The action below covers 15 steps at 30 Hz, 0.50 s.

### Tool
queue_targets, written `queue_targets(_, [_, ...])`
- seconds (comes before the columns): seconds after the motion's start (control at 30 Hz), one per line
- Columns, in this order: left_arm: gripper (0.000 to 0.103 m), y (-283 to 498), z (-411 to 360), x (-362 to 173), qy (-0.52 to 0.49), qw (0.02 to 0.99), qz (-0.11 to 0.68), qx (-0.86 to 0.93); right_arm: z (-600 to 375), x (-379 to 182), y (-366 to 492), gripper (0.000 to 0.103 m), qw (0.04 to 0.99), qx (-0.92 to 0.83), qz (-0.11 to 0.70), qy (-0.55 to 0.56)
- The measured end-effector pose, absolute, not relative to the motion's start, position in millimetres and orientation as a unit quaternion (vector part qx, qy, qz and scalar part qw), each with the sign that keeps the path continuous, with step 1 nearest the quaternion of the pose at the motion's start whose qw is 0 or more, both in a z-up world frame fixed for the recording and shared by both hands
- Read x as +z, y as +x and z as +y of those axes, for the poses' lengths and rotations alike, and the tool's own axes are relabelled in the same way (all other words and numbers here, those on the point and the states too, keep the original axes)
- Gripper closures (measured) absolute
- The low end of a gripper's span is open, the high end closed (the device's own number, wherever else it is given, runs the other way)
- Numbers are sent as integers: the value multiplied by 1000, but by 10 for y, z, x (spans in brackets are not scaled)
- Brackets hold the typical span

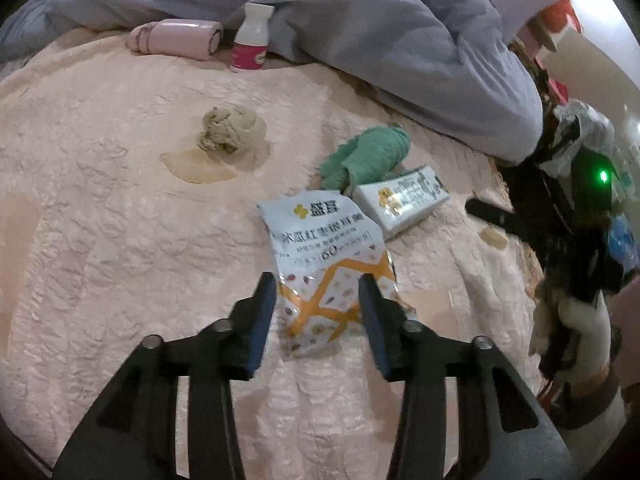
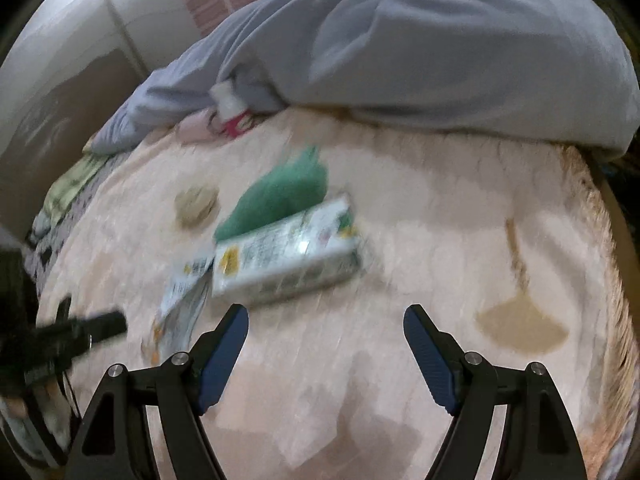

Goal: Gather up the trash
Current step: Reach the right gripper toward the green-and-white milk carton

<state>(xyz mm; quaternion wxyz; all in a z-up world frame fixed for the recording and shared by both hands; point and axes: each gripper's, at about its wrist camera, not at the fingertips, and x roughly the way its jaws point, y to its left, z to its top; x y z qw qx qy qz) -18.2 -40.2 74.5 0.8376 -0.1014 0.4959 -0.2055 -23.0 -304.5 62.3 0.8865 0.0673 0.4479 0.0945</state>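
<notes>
A white and orange snack bag (image 1: 326, 264) lies flat on the pink bed cover (image 1: 100, 220). My left gripper (image 1: 318, 284) is open, its fingers on either side of the bag's near half, just above it. A white tissue pack (image 1: 402, 198) lies to the bag's right, beside a green cloth (image 1: 366, 156). My right gripper (image 2: 326, 320) is open and empty, short of the tissue pack (image 2: 284, 252); the snack bag (image 2: 182, 300) is to its left. That view is blurred. A crumpled brown tissue (image 1: 226, 130) and a white bottle (image 1: 252, 38) lie farther back.
A grey-blue duvet (image 1: 360, 28) is heaped along the back of the bed. A rolled pink cloth (image 1: 176, 38) lies by the bottle. Brownish stains (image 2: 520, 324) mark the cover. The right gripper (image 1: 492, 216) shows at the bed's right edge in the left wrist view.
</notes>
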Motion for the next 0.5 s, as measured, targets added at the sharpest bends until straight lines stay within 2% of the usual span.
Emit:
queue_targets(0.23, [60, -92, -305, 583, -109, 830, 514, -188, -3087, 659, 496, 25, 889, 65, 451, 51])
queue_targets(0.33, [56, -73, -250, 492, -122, 822, 522, -191, -3190, 483, 752, 25, 870, 66, 484, 68])
queue_targets(0.43, [55, -55, -209, 457, -134, 817, 523, -202, -3202, 314, 678, 25, 831, 133, 532, 96])
queue_targets(0.5, [52, -49, -189, 459, -137, 818, 518, -208, -3136, 326, 440, 25, 819, 169, 544, 70])
